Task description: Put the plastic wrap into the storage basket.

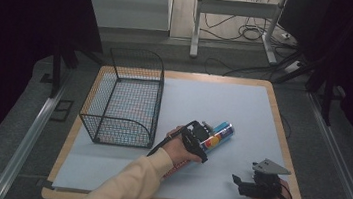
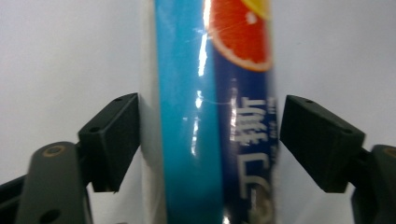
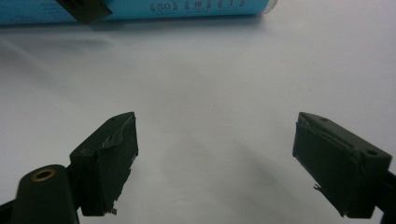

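Note:
A slim can [image 1: 220,133] with a light-blue and dark-blue label and an orange-slice picture lies on the pale mat [image 1: 215,96], pointing up and to the right. My left gripper [image 1: 203,143] is over its near end. In the left gripper view the can [image 2: 187,70] runs up between the two black pads, and the left gripper [image 2: 210,135] is open, with a thin gap at the right pad [image 2: 317,140]. My right gripper [image 1: 238,183] rests low at the front right, apart from the can. It [image 3: 215,154] stands open over bare mat, with the can [image 3: 187,8] lying across the top of that view.
A black wire basket [image 1: 111,122] stands on the left part of the mat with nothing inside it. The wooden table edge [image 1: 281,136] borders the mat on the right. Beyond the table are a white frame's legs [image 1: 196,31] and cables on the floor.

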A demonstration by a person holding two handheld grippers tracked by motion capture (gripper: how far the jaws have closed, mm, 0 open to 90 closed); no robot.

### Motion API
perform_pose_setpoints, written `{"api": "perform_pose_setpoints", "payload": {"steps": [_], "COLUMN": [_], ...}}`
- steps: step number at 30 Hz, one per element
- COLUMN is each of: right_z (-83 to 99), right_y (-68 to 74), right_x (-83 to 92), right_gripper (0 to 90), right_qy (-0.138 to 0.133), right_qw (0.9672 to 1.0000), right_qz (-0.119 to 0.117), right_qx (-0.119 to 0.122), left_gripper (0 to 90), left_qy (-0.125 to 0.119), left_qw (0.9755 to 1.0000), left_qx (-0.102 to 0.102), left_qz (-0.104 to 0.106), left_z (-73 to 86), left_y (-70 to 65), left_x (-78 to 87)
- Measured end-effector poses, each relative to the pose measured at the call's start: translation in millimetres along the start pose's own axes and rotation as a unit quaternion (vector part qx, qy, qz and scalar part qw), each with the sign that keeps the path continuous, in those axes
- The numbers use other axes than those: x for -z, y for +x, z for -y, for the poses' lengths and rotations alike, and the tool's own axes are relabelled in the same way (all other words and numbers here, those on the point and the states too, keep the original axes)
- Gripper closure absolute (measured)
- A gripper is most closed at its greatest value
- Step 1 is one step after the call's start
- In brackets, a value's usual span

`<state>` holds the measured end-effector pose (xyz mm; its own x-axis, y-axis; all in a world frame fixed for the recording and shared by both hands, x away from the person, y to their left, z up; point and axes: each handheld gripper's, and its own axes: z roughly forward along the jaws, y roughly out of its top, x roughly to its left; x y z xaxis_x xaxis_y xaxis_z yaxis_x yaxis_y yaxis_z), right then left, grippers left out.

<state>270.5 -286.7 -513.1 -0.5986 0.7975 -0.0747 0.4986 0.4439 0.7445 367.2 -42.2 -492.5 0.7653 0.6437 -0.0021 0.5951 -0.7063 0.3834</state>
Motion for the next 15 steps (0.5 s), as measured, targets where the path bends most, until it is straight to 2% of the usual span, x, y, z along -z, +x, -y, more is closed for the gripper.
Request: {"api": "perform_pose_setpoints", "payload": {"steps": [5,7,15], "right_z": [-0.1,0.1,0.0], "right_y": [-0.5,-0.4,-0.6], "right_x": [-0.1,-0.3,-0.1], "right_gripper": [14.4,14.4,14.5], "right_qy": [0.000,0.000,0.001], "right_qw": [1.0000,1.0000,1.0000], "right_qz": [0.001,0.001,0.002], "right_qx": [0.000,0.000,0.000], "left_gripper": [26.2,30.4,31.4], "left_qy": [0.011,0.013,0.013], "left_qw": [0.9999,0.9999,0.9997], "left_qx": [-0.003,-0.002,0.010], "left_qz": [-0.005,0.002,0.018], "left_z": [0.3,0.3,-0.1], "left_y": [0.0,0.9,5.6], "left_x": [-3.5,-4.3,-3.7]}}
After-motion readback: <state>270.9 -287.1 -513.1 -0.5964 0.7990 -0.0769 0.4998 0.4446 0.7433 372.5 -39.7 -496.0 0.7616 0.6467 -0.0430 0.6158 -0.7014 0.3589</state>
